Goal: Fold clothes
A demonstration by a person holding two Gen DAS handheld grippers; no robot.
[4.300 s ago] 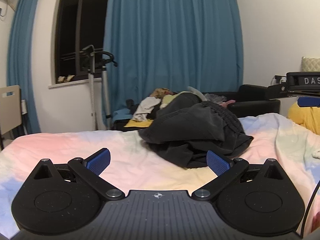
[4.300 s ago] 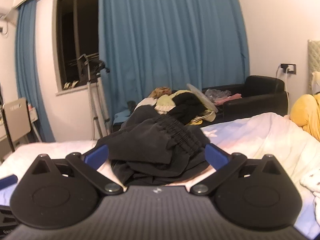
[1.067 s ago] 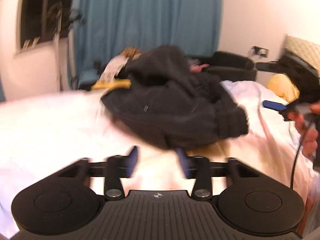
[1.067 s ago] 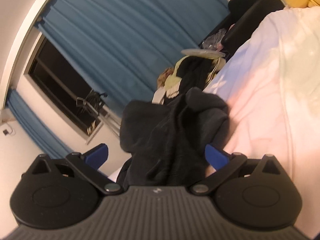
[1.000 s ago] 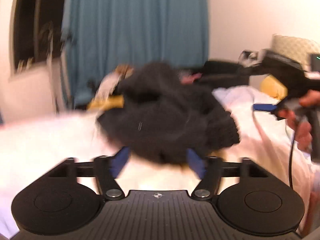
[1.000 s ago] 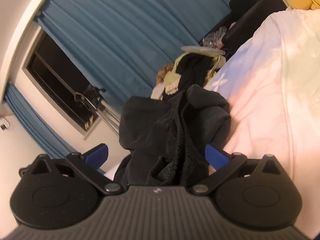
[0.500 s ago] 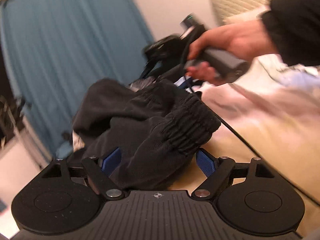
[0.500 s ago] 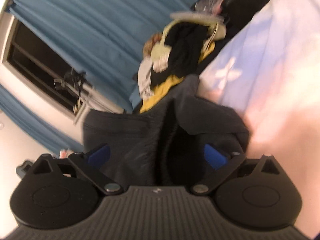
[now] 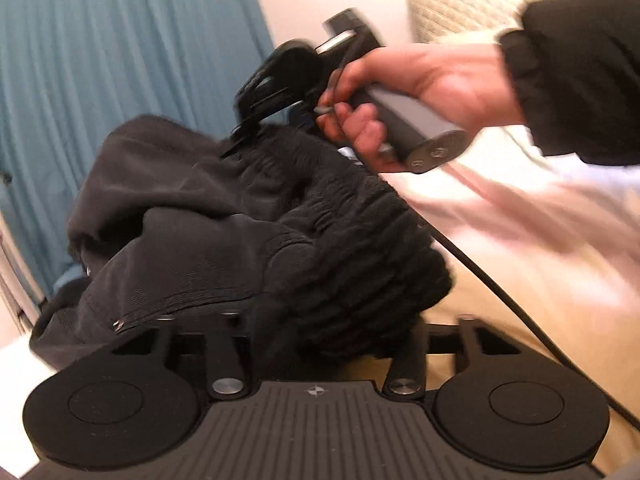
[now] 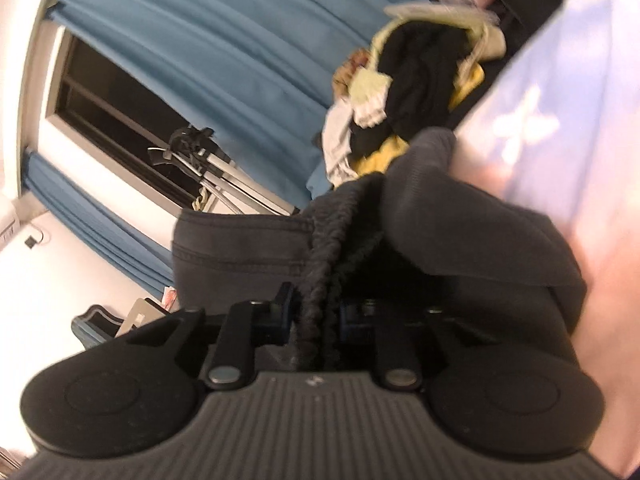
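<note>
A crumpled dark grey garment (image 9: 224, 208) with a ribbed elastic waistband lies bunched on the bed, right in front of both grippers. My left gripper (image 9: 316, 312) has its fingers drawn in on the thick waistband, and cloth hides the pads. In the right wrist view the same garment (image 10: 460, 248) fills the middle, and my right gripper (image 10: 316, 312) is shut on a ribbed fold of the waistband. The left wrist view also shows the right gripper (image 9: 248, 132) at the garment's far edge, held by a hand (image 9: 420, 84) in a black sleeve (image 9: 580, 80).
The pale pastel bed sheet (image 9: 520, 240) spreads to the right, with a black cable (image 9: 500, 292) trailing across it. Blue curtains (image 9: 120, 60) hang behind. A pile of mixed clothes (image 10: 416, 80) sits beyond the bed, near a dark window (image 10: 120, 100) and a metal stand (image 10: 208, 160).
Half a second ago both grippers stood open around the garment. Both have since closed on its waistband and pushed further into the cloth.
</note>
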